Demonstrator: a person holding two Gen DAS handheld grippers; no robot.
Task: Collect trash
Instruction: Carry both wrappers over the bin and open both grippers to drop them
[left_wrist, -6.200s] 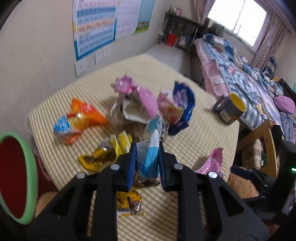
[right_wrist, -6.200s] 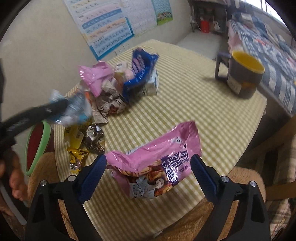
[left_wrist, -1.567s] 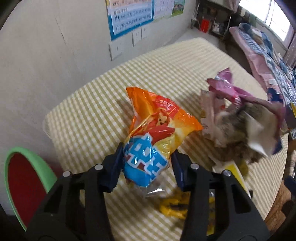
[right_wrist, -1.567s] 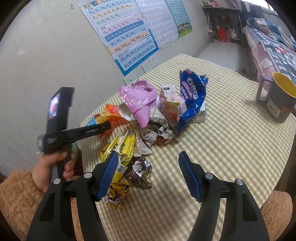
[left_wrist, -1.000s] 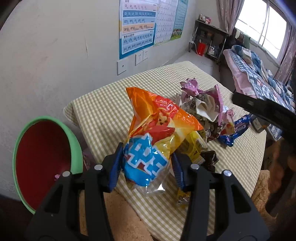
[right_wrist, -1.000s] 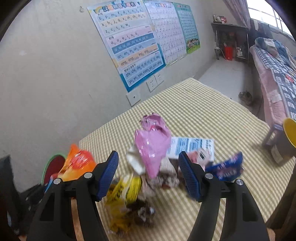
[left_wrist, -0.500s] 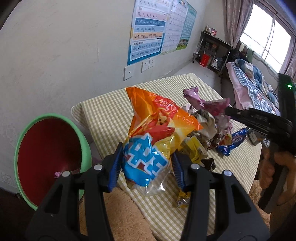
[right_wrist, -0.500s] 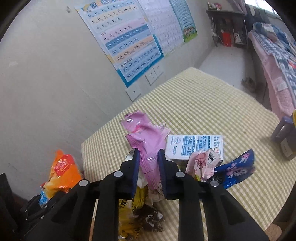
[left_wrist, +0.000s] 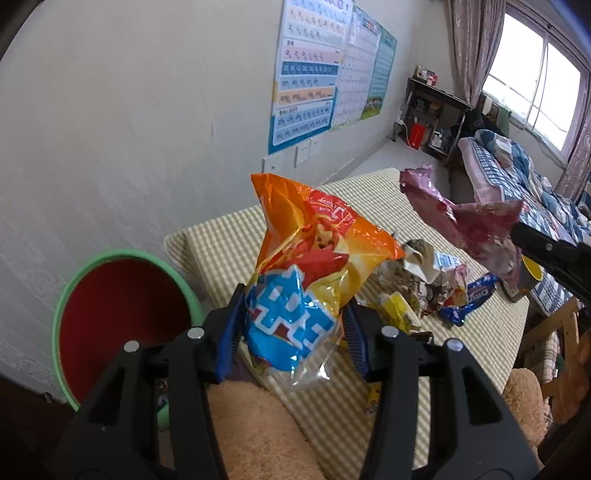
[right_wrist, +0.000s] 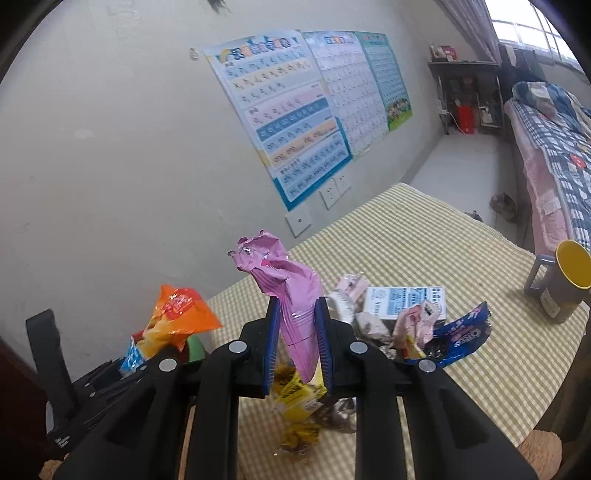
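Checked tablecloth (right_wrist: 424, 236) is seen below both raised tools: an orange snack bag (left_wrist: 314, 258) is clamped by the left gripper (left_wrist: 293, 328), bin (left_wrist: 122, 306) at nine o'clock, while a pink wrapper (right_wrist: 291, 295) is pinched upright by the right gripper (right_wrist: 297, 347), both angled downward.

One bin (left_wrist: 92, 266), one mug (right_wrist: 565, 284), one carton (right_wrist: 406, 301), three posters (right_wrist: 280, 110).

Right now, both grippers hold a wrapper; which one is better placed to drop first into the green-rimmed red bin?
Left. The left gripper, clamped on the orange and blue snack bag, is right beside the bin. The right gripper, holding the pink wrapper, is over the checked table.
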